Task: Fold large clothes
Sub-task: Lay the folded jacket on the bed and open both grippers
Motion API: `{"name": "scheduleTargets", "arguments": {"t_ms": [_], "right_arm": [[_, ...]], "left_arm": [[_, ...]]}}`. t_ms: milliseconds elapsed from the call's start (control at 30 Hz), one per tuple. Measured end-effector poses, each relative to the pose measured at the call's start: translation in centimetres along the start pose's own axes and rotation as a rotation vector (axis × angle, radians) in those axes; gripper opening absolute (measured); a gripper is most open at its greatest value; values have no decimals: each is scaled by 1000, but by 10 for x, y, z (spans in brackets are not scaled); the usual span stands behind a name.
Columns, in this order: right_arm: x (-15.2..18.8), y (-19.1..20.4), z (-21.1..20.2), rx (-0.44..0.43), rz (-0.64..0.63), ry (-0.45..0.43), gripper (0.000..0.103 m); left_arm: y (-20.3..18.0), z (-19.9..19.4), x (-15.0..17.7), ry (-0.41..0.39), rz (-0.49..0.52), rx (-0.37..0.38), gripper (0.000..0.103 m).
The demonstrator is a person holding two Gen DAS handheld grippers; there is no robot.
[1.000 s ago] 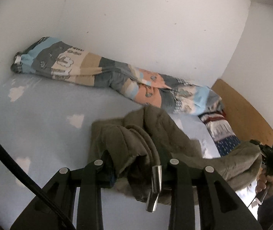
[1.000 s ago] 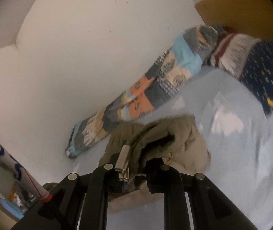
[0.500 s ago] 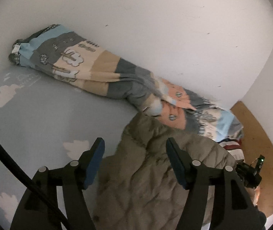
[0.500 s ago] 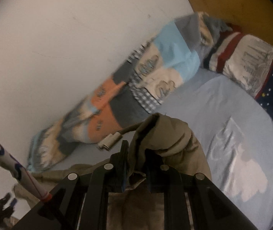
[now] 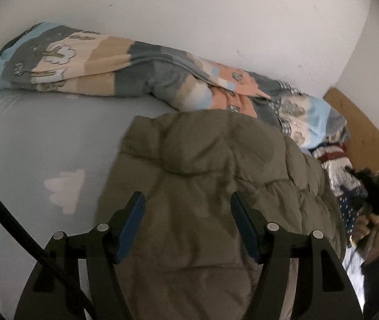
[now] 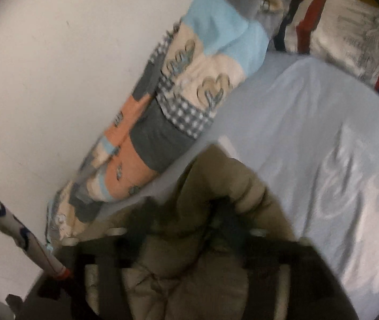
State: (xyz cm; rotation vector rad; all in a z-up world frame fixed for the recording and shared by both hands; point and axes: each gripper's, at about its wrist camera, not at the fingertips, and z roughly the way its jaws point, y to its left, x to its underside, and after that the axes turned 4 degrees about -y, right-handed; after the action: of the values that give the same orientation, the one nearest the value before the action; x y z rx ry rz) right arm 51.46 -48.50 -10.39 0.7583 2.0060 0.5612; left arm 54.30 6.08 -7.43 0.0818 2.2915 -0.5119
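Note:
An olive quilted jacket (image 5: 210, 176) lies spread on the light blue bed sheet (image 5: 43, 144). My left gripper (image 5: 188, 205) hovers just over it, open, blue pads wide apart and pressing on nothing. In the blurred right wrist view a bunched end of the jacket (image 6: 216, 186) sits between the fingers of my right gripper (image 6: 186, 224). Its jaws are opening and stand clear of the cloth. The right gripper (image 5: 373, 186) also shows at the right edge of the left wrist view, held by a hand.
A rolled patchwork quilt (image 5: 136, 66) lies along the white wall behind the jacket. A striped and starred pillow (image 6: 349, 34) rests by the wooden headboard (image 5: 362, 133). A white pole with a red tip (image 6: 29, 245) crosses the lower left of the right wrist view.
Both grippers held the bunched jacket a second ago. The left one opened first, the right one just now. The jacket dropped and spread on the bed as both hands moved down toward the wall.

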Motion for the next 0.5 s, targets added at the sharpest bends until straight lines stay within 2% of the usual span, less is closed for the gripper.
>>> {"name": "scheduleTargets", "arguments": {"t_ms": [100,167,233,267,367,433,500], "right_arm": [[-4,2,-24,-44,-20,-1,79],[5,18,-36,-61,-104,2,79],[22,35,-38,-71,-194,25,79],[33,45,-36,-71,-243,40,79],[74,69,-20,-30,-391,80,79],[96,77,2,1,-458,114,79],[110,79,27,77,-524,127,79]], "left_arm": [[-19,4,6,6,36,12,66],[-37,8,12,3,86,0,66],[-53,14,18,-2,138,-29,68],[-64,21,22,-9,179,-76,69],[-77,44,27,-18,228,-140,73],[-74,62,27,4,232,-185,80],[-63,83,25,48,201,-200,92]]}}
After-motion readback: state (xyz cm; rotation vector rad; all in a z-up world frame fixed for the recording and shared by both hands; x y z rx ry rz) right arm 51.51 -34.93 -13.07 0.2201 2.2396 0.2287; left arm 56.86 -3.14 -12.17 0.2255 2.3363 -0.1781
